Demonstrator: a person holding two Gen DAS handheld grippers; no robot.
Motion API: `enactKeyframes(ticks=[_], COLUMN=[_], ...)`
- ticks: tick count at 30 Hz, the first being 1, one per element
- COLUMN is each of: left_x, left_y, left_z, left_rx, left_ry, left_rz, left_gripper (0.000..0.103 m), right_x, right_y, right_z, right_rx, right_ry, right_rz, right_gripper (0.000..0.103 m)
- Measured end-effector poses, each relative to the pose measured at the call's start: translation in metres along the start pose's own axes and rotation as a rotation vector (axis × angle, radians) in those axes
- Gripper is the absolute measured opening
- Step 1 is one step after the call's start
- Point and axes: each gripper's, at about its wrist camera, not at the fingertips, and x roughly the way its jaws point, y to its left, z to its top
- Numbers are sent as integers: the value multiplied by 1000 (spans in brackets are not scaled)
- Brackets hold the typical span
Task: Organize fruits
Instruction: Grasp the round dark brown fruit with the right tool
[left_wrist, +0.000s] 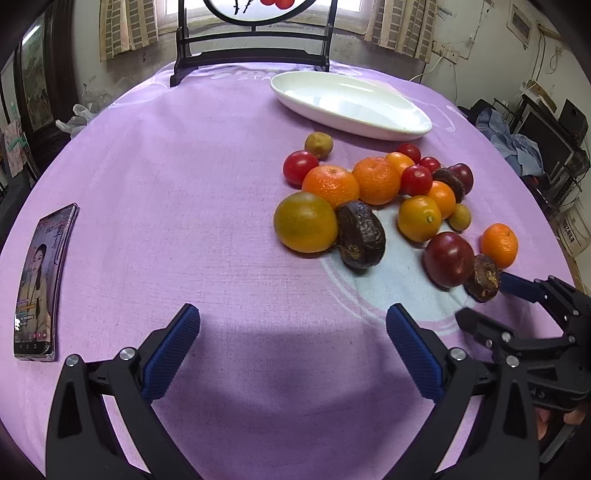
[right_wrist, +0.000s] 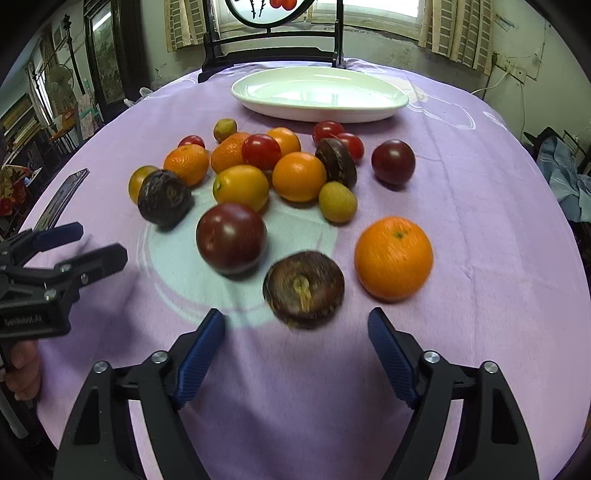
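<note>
A round table covered in a purple cloth (left_wrist: 184, 184) holds a loose heap of mixed fruit, with an oval white dish (right_wrist: 317, 94) lying bare beyond it, toward the far edge. The heap lies on the cloth, well short of the dish: several oranges, small red tomatoes, two dark plums, wrinkled brown passion fruits and a few small greenish fruits, many touching one another. Nearest the right gripper (right_wrist: 295, 325) sit a brown passion fruit (right_wrist: 303, 290), a dark red plum (right_wrist: 231, 238) to its left and an orange (right_wrist: 393, 257) to its right; the passion fruit lies just ahead of the gap between the blue-padded fingers (right_wrist: 201, 356), whose jaws are spread wide and hold nothing. The left gripper (left_wrist: 291, 317) hangs over bare cloth to the left of the fruit, its jaws also spread wide with nothing between them; a yellow-green orange (left_wrist: 306, 222) and another passion fruit (left_wrist: 360, 234) are the pieces closest to it. A phone (left_wrist: 42, 280) with a lit screen lies flat near the left edge of the table
</note>
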Motion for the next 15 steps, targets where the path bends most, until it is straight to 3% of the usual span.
enactKeyframes(ticks=[2, 3, 15], left_x=[4, 5, 5], left_y=[2, 2, -23], left_z=[2, 3, 6], left_rx=[-8, -11, 33], left_ry=[13, 20, 43], left_rz=[-14, -17, -48], left_gripper=[99, 99, 99], right_x=[1, 2, -14], right_y=[-1, -1, -25], right_z=[6, 8, -9], right_rx=[-1, 2, 74], right_ry=[-12, -16, -49], right_rz=[6, 4, 82], right_gripper=[56, 43, 43])
